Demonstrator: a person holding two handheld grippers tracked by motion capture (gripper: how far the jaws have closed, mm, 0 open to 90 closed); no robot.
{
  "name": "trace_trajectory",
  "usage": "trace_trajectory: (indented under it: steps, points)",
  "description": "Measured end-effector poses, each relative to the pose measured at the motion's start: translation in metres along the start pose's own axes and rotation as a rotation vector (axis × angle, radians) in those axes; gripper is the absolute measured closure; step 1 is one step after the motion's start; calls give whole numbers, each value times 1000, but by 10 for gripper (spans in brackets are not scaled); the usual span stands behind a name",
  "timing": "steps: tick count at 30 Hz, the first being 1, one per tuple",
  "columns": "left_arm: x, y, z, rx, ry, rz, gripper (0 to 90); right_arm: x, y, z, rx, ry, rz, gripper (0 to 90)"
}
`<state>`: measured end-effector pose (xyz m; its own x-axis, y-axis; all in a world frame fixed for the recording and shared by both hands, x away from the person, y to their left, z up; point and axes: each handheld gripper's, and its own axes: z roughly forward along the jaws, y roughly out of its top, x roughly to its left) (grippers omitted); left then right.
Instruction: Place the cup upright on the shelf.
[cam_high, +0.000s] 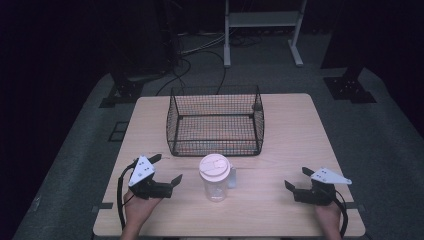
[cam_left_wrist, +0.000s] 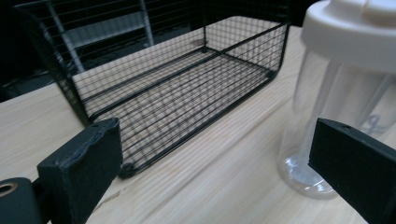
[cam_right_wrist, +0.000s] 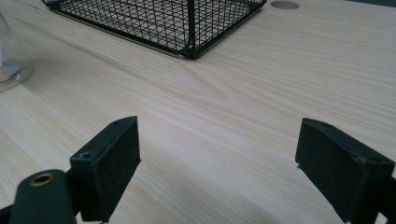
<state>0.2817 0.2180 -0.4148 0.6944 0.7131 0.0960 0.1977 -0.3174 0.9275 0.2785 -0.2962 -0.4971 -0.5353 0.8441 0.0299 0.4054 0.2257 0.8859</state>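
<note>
A clear plastic shaker bottle (cam_high: 215, 179) with a cream lid stands upright near the table's front middle; its clear side (cam_left_wrist: 327, 107) rises at the right of the left gripper view, and its base edge (cam_right_wrist: 9, 70) shows at the far left of the right gripper view. Behind it sits a black wire basket (cam_high: 215, 125), seemingly empty, also seen as mesh (cam_left_wrist: 177, 88) and a corner (cam_right_wrist: 187, 28). My left gripper (cam_high: 167, 170) rests open to the left of the bottle (cam_left_wrist: 219, 163). My right gripper (cam_high: 297, 178) is open at the table's front right (cam_right_wrist: 219, 163), nothing between its jaws.
The light wooden table (cam_high: 290, 130) has a small round hole (cam_right_wrist: 285, 4) beyond the basket's corner. A white metal frame (cam_high: 262, 30) and cables lie on the dark floor behind. Black stands flank the table's far corners.
</note>
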Motion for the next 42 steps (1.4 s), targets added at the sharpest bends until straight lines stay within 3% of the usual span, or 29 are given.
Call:
trace_trajectory:
  steps: [11, 21, 26, 42]
  points:
    - [-7, 19, -4, -21, -44, 26, 20, 0, 0, 0, 0, 1, -2, 129]
    - [-3, 37, -13, -34, -67, 37, 20, 0, 0, 0, 0, 1, -1, 129]
    - [-4, 54, -17, -48, -108, 51, 20, 0, 0, 0, 0, 1, 0, 129]
    - [-25, 79, -22, -77, -215, 89, 20, 0, 0, 0, 2, 2, -2, 129]
